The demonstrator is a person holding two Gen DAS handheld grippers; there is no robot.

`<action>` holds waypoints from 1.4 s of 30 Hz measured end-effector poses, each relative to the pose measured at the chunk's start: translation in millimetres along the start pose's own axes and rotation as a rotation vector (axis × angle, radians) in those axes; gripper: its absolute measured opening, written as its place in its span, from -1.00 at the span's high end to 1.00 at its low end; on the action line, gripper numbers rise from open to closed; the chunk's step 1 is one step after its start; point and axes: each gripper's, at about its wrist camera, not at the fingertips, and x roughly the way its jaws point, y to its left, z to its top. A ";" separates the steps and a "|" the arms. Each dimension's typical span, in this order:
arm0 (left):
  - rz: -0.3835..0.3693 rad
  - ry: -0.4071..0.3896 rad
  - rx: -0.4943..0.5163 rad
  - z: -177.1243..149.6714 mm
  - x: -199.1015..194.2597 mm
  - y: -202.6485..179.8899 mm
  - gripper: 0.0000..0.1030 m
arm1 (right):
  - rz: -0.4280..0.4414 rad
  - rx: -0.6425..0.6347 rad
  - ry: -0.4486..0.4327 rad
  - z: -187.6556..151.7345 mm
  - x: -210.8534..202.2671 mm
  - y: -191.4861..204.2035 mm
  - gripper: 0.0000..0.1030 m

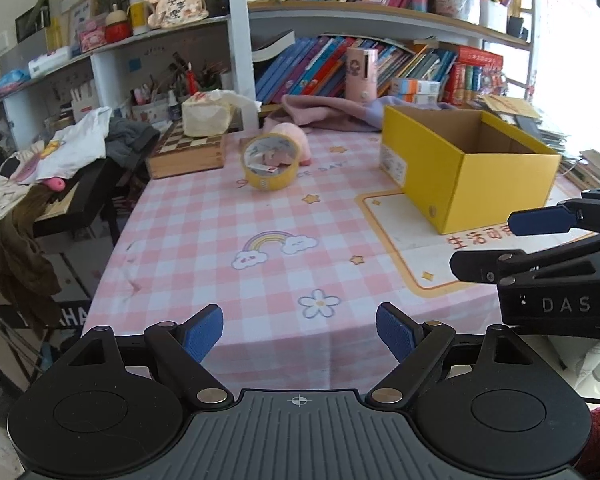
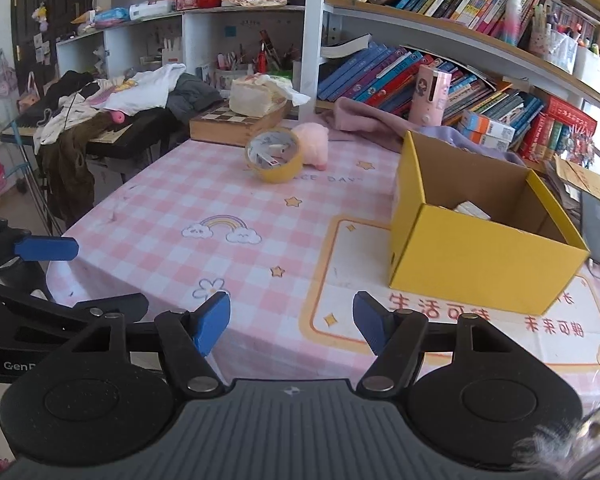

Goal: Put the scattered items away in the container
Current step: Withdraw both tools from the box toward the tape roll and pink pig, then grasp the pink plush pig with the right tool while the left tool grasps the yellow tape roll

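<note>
Two claws hang over the near edge of the pink-checked desk (image 1: 204, 240), both empty: the left claw (image 1: 299, 334) spread wide, the right claw (image 2: 291, 326) parted and opening. At upper centre of both views a yellow tape roll (image 1: 271, 162) stands tilted, touching a pink plush toy (image 1: 296, 138) behind it. Only the right wrist view looks down into the yellow box (image 2: 480, 268) at right, showing a pale item (image 2: 472, 210) inside; the left wrist view shows just its inner walls
</note>
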 end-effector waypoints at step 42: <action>0.092 -0.016 0.114 141.6 213.5 8.0 -0.86 | 0.125 0.068 0.023 201.2 218.8 -86.1 -0.29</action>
